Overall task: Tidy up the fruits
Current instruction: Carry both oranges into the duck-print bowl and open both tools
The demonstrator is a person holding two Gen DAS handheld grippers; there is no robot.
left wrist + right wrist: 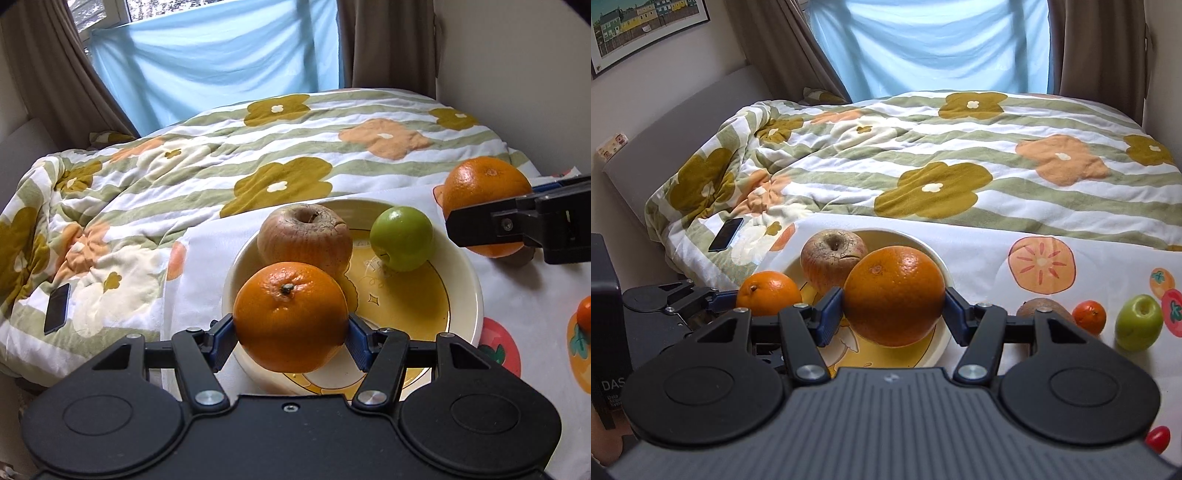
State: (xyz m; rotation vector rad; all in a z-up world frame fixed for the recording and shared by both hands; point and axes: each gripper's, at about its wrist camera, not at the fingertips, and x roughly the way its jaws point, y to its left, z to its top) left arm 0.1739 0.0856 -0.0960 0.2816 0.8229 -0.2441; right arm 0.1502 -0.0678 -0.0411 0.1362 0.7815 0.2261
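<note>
**A:** What does your left camera give you?

**B:** My left gripper has its jaws pressed on both sides of an orange, held above the near rim of the bowl. Inside the bowl I see a wrinkled reddish apple just behind that orange and a green apple toward the right side. Further right, my right gripper comes in from the edge, clamped on a second orange over the fruit-print cloth. A phone lies on the flowered quilt to the left.

**A:** And the right camera?

**B:** Here the right gripper grips the larger orange between its blue pads, above the bowl. The wrinkled apple sits behind it to the left. My left gripper shows at the left with its orange. On the cloth to the right lie a kiwi, a small tangerine, another green apple and, near the bottom corner, a cherry tomato.
</note>
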